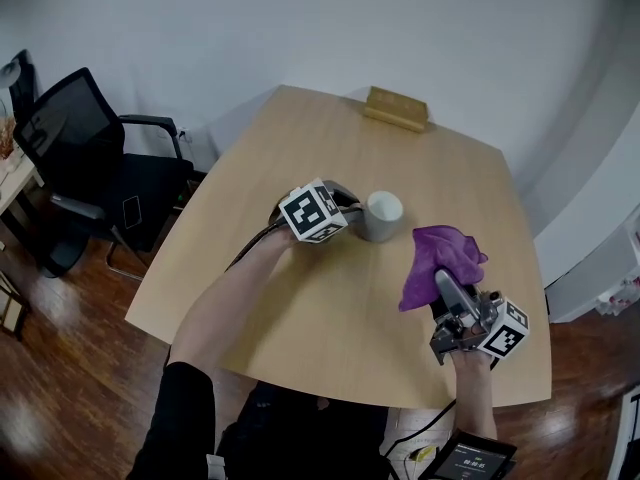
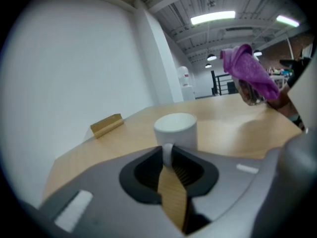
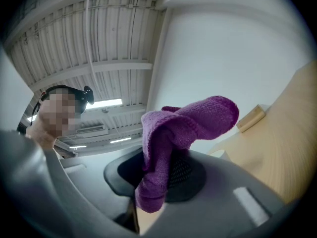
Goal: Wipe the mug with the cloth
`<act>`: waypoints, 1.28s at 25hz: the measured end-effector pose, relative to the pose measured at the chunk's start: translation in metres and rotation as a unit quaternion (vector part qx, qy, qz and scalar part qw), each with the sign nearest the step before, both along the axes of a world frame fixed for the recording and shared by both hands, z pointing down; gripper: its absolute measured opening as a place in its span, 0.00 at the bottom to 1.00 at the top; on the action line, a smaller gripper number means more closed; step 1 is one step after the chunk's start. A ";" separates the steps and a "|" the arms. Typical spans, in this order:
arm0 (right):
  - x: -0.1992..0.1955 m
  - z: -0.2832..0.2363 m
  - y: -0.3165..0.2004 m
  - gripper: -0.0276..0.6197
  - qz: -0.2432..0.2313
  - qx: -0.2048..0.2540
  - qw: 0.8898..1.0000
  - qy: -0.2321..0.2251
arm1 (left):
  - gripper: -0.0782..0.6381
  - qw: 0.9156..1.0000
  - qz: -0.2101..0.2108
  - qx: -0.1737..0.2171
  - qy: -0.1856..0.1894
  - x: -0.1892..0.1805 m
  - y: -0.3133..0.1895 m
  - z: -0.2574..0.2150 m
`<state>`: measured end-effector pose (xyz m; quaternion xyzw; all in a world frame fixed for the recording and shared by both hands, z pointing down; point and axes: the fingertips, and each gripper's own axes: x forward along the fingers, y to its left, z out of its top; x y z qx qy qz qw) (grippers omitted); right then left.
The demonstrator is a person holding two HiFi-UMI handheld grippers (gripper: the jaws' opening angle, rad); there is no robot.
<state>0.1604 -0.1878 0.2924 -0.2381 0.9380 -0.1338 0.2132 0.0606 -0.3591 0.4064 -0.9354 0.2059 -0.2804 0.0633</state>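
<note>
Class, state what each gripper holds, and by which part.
Left gripper: the white mug, by its handle. Right gripper: the purple cloth, pinched at a bunched edge.

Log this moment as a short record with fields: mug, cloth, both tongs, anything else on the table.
mug: white, upright on the wooden table
cloth: purple, held up off the table
left tongs: closed on the mug's handle
right tongs: clamped on the cloth, apart from the mug
other: wooden block at the far edge
</note>
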 end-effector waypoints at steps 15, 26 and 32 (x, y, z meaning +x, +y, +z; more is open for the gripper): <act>-0.022 0.000 -0.031 0.17 0.018 0.005 0.997 0.081 | 0.22 0.949 -0.029 -0.143 0.281 -0.013 0.033 -0.048; -0.032 -0.003 -0.045 0.17 0.023 0.005 0.996 0.087 | 0.23 0.983 0.044 -0.107 0.142 -0.014 0.060 -0.010; -0.025 -0.007 -0.042 0.17 0.028 0.013 0.996 0.078 | 0.22 0.981 0.051 -0.122 0.143 -0.007 0.054 0.003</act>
